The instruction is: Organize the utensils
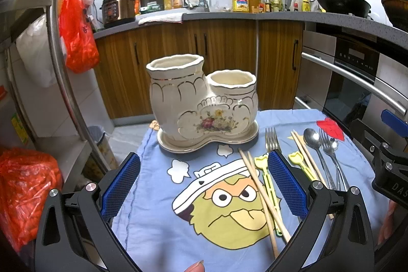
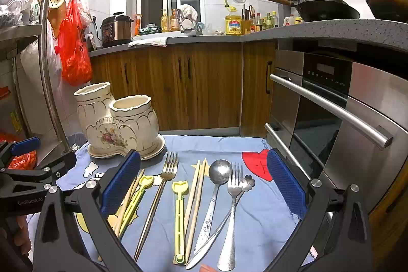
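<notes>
Task is barely getting started, by the look of it. The ceramic holder (image 2: 119, 124), w/ two cups, is sitting upright on its saucer at the far left of the cloth-covered desk (image 2: 255, 221), and nothing is poking out of either opening in either view, so prob. no utensil is stowed yet.

All utensils are lying flat on the cloth, roughly side by side, handles toward the camera: one chopstick pair (image 2: 127, 198) w/ a yellow-green plastic pick (image 2: 135, 198) at left, then a gold-toned fork (image 2: 159, 195), a 2nd yellow-green pick (image 2: 179, 216), a 2nd chopstick pair (image 2: 195, 203), a spoon (image 2: 215, 195), a steel fork (image 2: 230, 216), and a small flower-ended spoon (image 2: 244, 185) crossing under that fork.

Left gripper (image 1: 204, 182) is hovering over the cloth in front of the holder, released, jaws wide, nothing between them; the left chopsticks and pick are lying near its right pad. Right gripper (image 2: 204, 185) is hovering above the row, also released and empty, w/ most of the utensils framed between its pads.

Left to do, as I'm judging it: everything. Each piece is waiting to be picked up and dropped into a cup, maybe sorted by type.
</notes>
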The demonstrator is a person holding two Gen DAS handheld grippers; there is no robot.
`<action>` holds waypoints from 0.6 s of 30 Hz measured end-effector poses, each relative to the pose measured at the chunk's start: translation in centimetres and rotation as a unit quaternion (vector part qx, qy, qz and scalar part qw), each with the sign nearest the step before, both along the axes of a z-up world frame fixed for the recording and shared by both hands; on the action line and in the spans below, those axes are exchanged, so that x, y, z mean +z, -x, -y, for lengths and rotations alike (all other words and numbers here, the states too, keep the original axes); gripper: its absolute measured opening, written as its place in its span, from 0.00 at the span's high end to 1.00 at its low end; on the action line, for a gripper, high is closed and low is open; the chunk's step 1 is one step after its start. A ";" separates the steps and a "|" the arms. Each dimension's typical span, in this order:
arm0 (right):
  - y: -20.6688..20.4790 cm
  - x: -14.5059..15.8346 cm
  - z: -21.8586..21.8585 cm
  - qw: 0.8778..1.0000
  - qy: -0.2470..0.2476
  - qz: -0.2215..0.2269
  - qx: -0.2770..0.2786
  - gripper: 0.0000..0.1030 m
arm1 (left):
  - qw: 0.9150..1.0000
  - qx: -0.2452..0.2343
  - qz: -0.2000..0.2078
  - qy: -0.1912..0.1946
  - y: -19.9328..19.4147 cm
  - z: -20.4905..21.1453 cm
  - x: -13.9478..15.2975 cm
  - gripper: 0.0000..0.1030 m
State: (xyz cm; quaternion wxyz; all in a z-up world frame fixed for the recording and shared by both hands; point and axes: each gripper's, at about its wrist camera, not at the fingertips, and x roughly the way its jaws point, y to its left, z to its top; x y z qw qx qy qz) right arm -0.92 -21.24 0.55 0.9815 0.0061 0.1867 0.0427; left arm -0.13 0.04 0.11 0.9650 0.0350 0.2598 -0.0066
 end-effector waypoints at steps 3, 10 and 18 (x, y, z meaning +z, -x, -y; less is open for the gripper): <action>0.0 0.0 0.1 1.000 -0.001 -0.001 0.001 0.05 | 1.000 0.000 -0.002 0.000 0.0 0.0 0.0 0.03; -1.4 -0.4 1.2 1.000 -0.001 -0.031 -0.006 0.05 | 1.000 -0.017 -0.021 0.001 -0.6 0.2 -0.7 0.03; -3.9 -0.1 5.7 0.998 -0.030 -0.055 -0.020 0.05 | 0.996 -0.064 -0.068 0.002 -2.3 1.2 -2.6 0.03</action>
